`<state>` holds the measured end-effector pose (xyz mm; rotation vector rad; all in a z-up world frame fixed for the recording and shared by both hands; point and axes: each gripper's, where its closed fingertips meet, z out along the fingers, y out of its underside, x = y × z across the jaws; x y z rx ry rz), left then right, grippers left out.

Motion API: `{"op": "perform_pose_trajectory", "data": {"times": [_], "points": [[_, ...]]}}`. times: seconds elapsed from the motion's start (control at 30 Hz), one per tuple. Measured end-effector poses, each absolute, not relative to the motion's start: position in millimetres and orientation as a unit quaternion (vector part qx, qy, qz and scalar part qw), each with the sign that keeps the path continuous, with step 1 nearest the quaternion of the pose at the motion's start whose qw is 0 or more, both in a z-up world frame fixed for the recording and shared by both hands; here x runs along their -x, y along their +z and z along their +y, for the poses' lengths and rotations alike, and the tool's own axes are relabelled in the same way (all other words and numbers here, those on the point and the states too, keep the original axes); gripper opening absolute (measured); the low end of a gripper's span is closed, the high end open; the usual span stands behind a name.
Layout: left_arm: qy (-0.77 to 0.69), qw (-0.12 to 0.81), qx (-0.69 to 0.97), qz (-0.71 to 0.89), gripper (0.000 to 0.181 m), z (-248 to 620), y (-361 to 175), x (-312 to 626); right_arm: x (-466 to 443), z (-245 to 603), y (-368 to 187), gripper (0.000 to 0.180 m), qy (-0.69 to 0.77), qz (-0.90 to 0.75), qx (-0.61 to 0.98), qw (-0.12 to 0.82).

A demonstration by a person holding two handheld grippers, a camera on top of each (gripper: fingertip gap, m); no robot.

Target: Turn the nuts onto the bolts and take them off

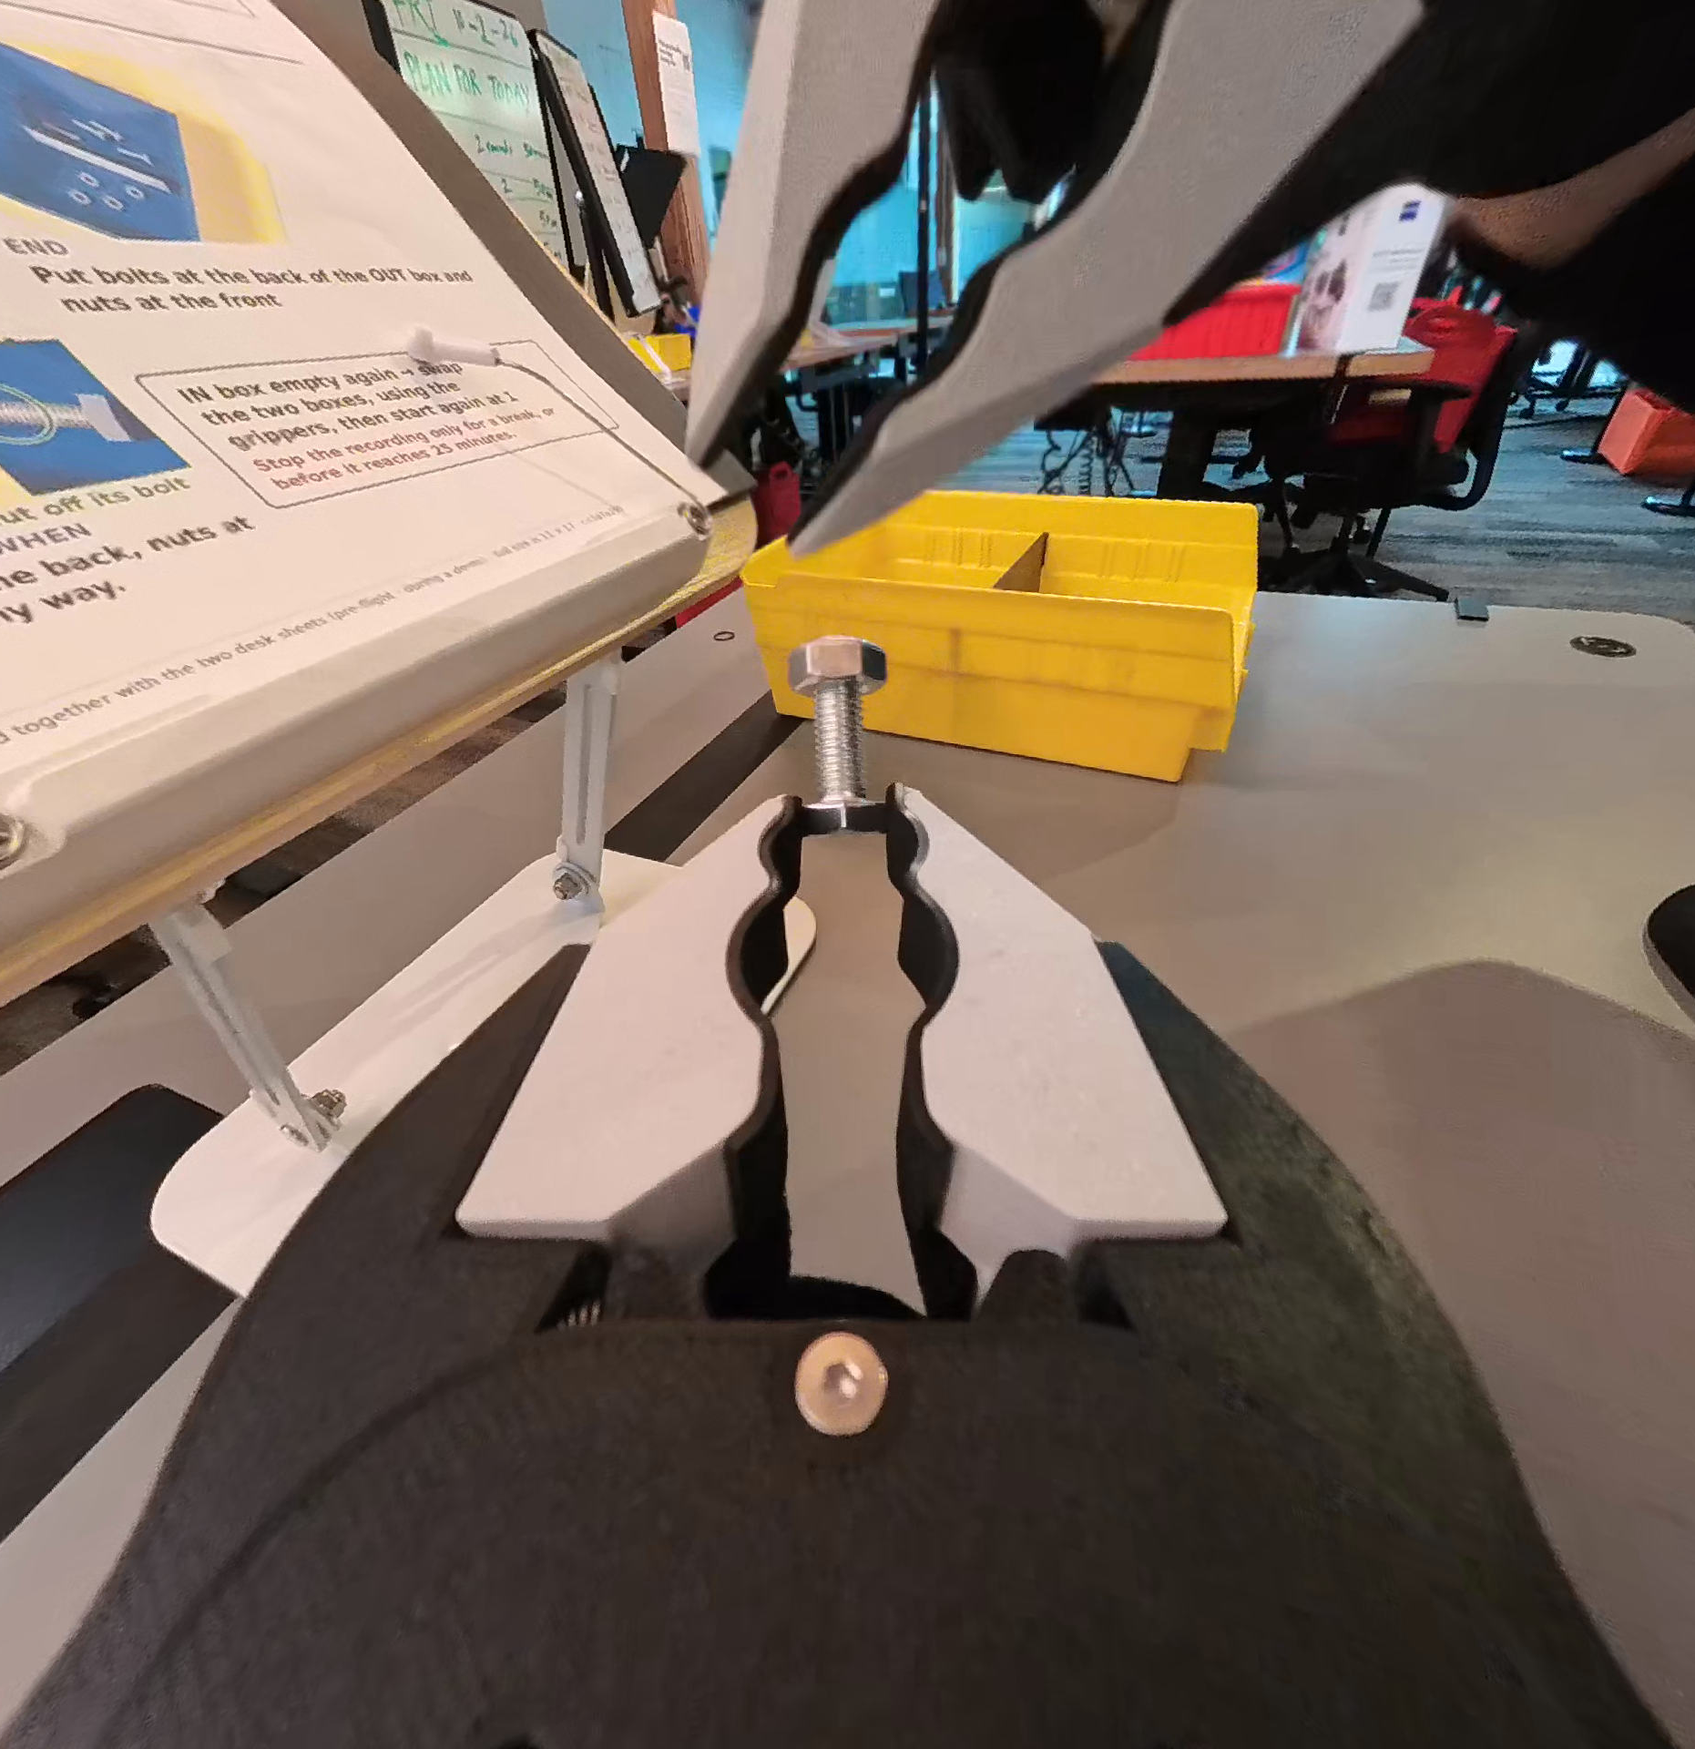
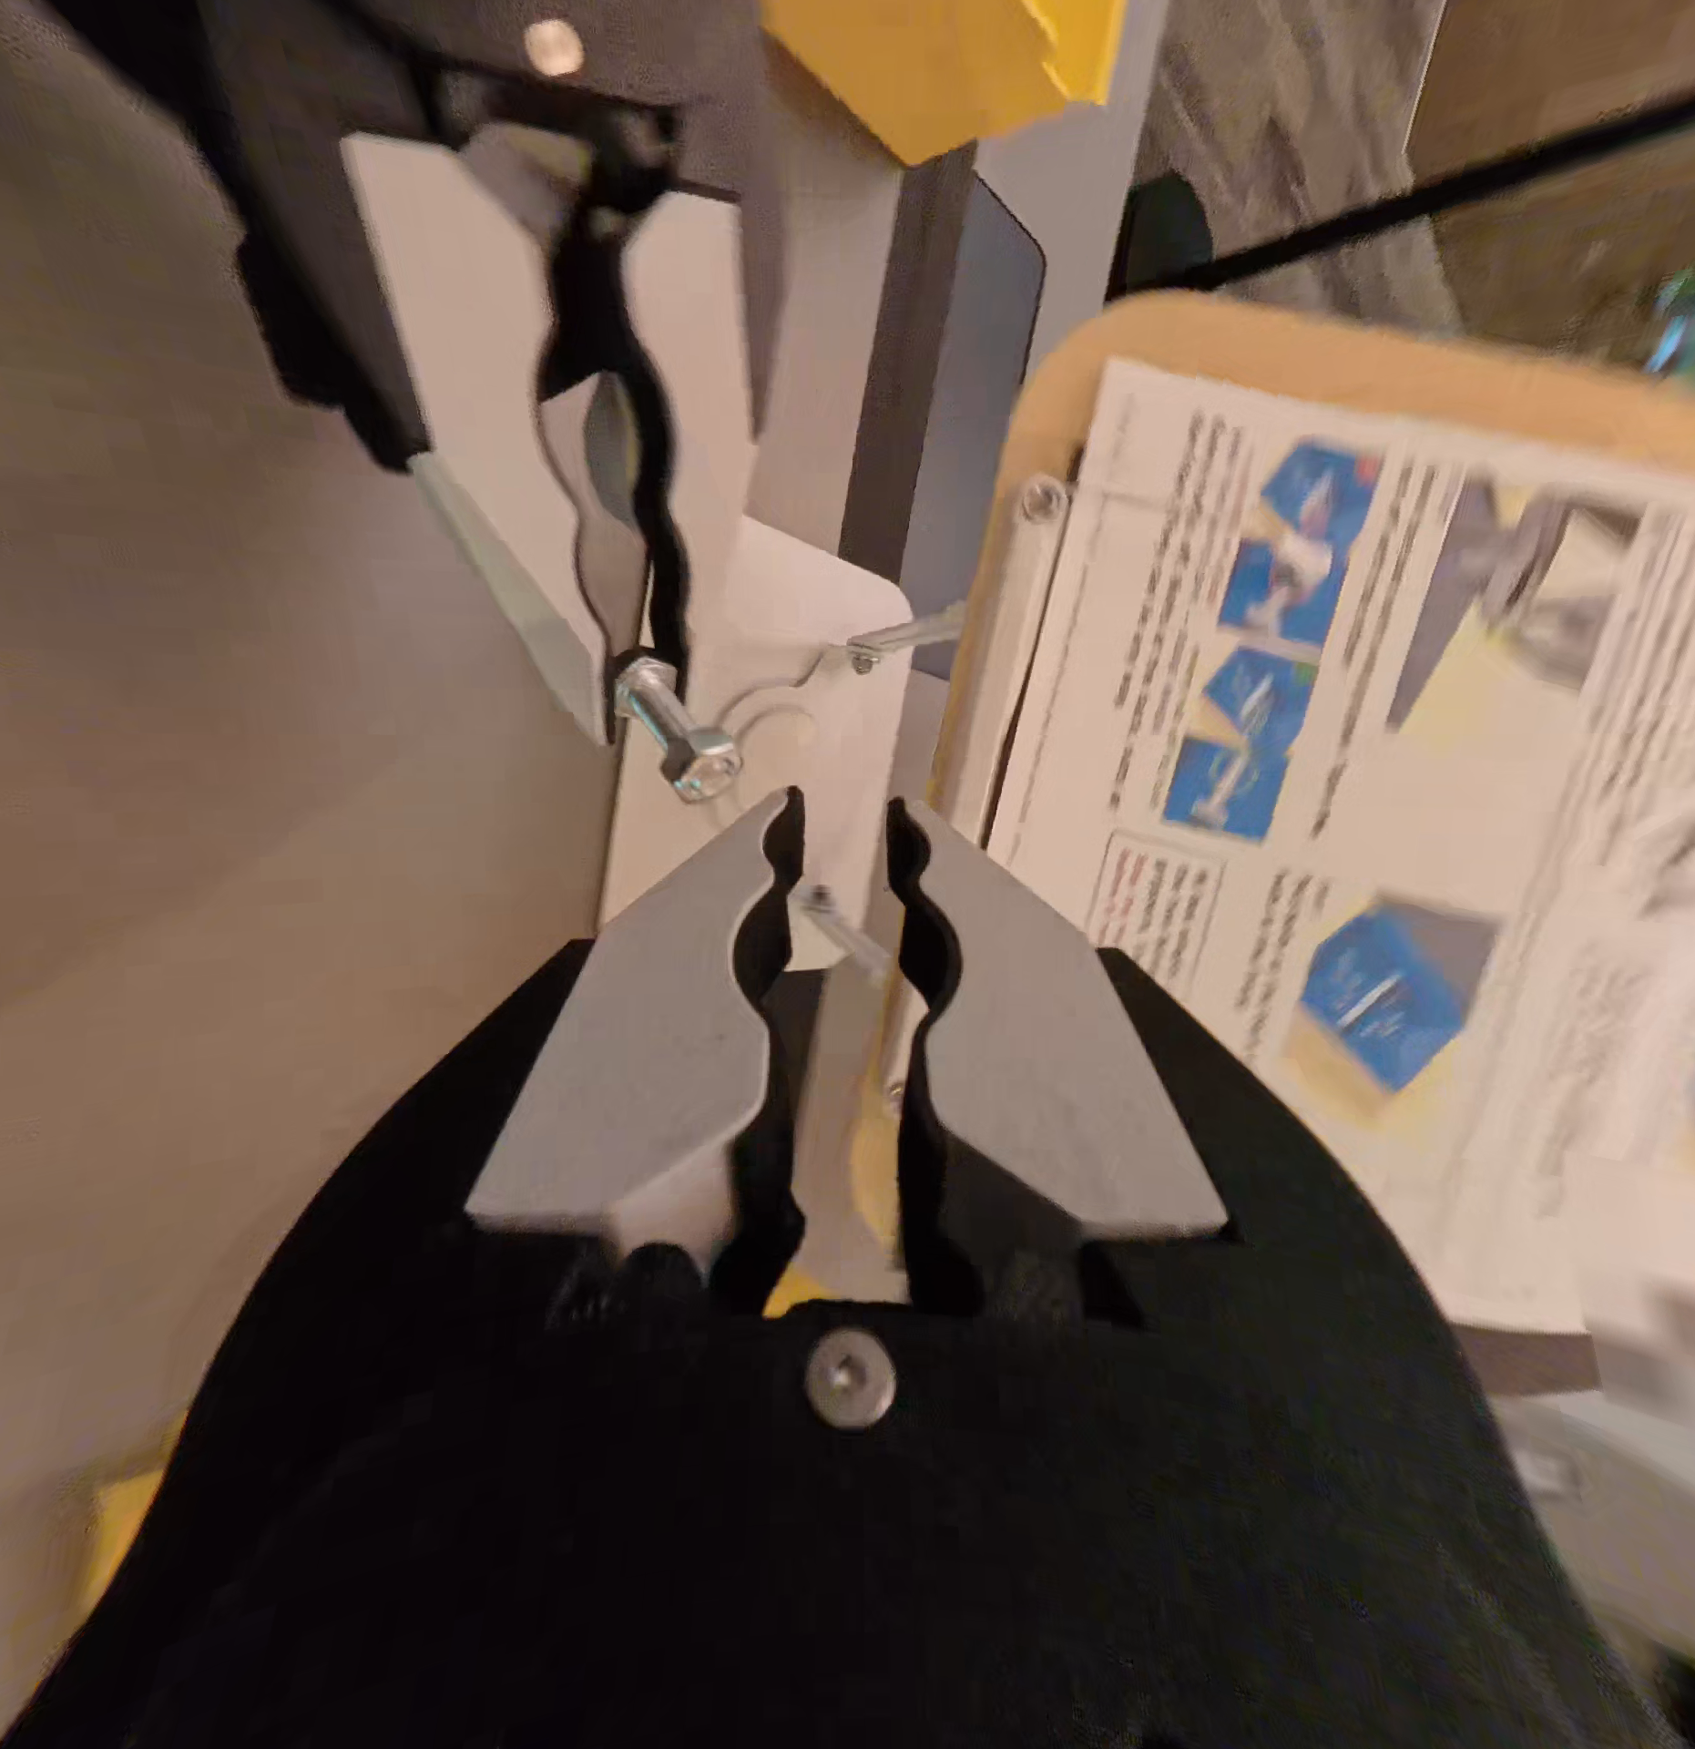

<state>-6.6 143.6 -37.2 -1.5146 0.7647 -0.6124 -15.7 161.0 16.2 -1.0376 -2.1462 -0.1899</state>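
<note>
Your left gripper [image 1: 843,816] is pinching the nut [image 1: 841,818] right at its fingertips, with the bolt [image 1: 838,721] standing upright out of it, head on top. Your right gripper [image 1: 744,502] hangs above, jaws parted with nothing in them. Behind the bolt there's a yellow bin [image 1: 1004,681] on the grey table [image 1: 1392,852], and the instruction board [image 1: 285,454] tilts up on the left.

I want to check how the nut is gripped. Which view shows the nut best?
The left wrist view: the nut sits sharp between the left gripper tips, the bolt standing upright above it. The right wrist view shows it farther off, blurred, partly hidden by a finger.
</note>
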Motion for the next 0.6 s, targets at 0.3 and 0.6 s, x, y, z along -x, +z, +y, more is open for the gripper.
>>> {"op": "perform_pose_trajectory", "data": {"times": [0.3, 0.6], "points": [[-0.249, 0.627, 0.661, 0.328, 0.016, 146.1, -38.2, 7.0, 5.9, 148.1, 7.3, 0.029, 0.257, -0.672, 0.649, 0.246], [-0.242, 0.633, 0.660, 0.326, 0.016, 146.7, -36.9, 8.3, 12.9, 140.0, -14.1, 0.025, 0.306, -0.638, 0.679, 0.197]]}}
